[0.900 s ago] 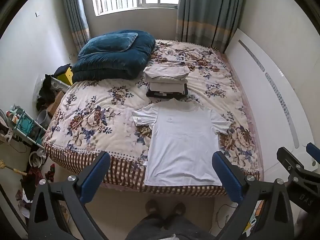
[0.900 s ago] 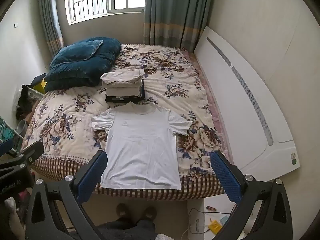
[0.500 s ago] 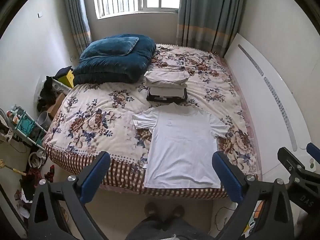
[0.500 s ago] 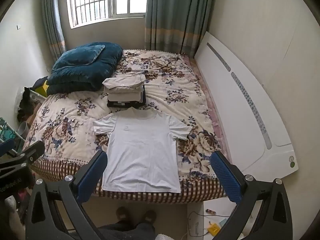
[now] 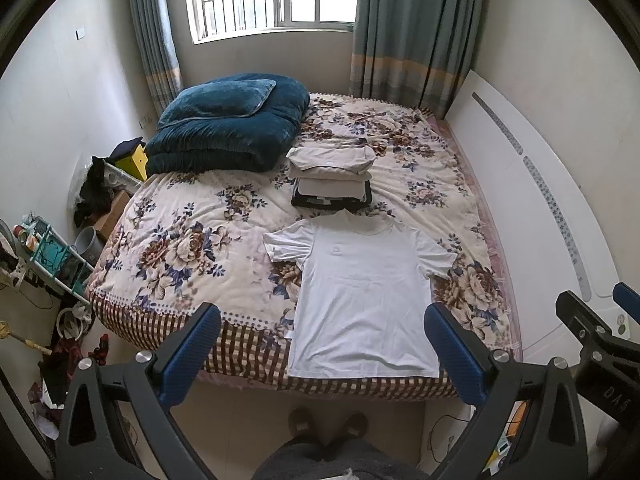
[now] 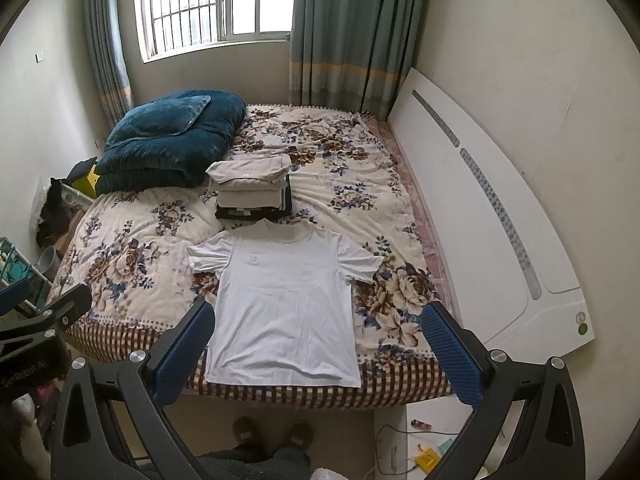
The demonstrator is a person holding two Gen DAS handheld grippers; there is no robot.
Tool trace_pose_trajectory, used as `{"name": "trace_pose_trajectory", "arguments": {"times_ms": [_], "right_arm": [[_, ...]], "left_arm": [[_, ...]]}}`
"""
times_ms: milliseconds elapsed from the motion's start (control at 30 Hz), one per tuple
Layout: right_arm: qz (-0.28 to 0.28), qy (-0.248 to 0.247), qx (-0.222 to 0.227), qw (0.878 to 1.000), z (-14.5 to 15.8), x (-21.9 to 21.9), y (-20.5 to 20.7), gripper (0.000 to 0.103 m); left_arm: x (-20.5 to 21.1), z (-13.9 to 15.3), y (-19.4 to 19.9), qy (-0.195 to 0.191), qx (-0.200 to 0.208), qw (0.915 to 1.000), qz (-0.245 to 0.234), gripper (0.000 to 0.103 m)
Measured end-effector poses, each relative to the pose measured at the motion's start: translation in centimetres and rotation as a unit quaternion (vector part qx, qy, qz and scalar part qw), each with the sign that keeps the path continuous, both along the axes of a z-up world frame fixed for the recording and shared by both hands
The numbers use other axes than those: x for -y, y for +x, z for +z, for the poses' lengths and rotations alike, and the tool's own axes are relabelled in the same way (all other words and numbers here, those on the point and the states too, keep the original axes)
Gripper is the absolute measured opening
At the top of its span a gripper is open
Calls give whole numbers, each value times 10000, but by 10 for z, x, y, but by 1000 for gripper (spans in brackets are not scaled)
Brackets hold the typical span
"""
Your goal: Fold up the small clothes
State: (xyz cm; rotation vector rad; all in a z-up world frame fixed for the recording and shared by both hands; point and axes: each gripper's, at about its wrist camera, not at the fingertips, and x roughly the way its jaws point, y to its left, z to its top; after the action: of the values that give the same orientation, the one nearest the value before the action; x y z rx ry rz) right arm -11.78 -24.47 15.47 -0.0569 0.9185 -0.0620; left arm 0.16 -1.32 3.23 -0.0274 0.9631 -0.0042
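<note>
White T-shirt [image 5: 366,300] with small chest logo

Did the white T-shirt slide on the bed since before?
No. The white T-shirt lies with its collar just below the stack of folded clothes, as before; only the camera shifted.

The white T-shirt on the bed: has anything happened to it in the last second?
No. The white T-shirt lies spread flat as before, untouched. Only the cameras tilted up a little, so the bed sits lower in view. Both claws, left and right, stayed open and empty.
</note>
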Motion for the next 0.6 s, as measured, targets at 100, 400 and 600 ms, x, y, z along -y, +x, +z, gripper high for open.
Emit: {"name": "trace_pose_trajectory", "arguments": {"times_ms": [100, 400, 600], "right_arm": [[9, 18, 27, 10000, 0, 2, -1, 103], [16, 30, 31, 10000, 4, 1, -1, 103], [17, 25, 34, 10000, 4, 0, -2, 103]], "left_arm": [[-2, -1, -3, -1, 29, 10000, -1, 103], [-3, 1, -4, -4, 61, 10000, -3, 103], [-4, 0, -7, -8, 69, 10000, -20, 103]]}}
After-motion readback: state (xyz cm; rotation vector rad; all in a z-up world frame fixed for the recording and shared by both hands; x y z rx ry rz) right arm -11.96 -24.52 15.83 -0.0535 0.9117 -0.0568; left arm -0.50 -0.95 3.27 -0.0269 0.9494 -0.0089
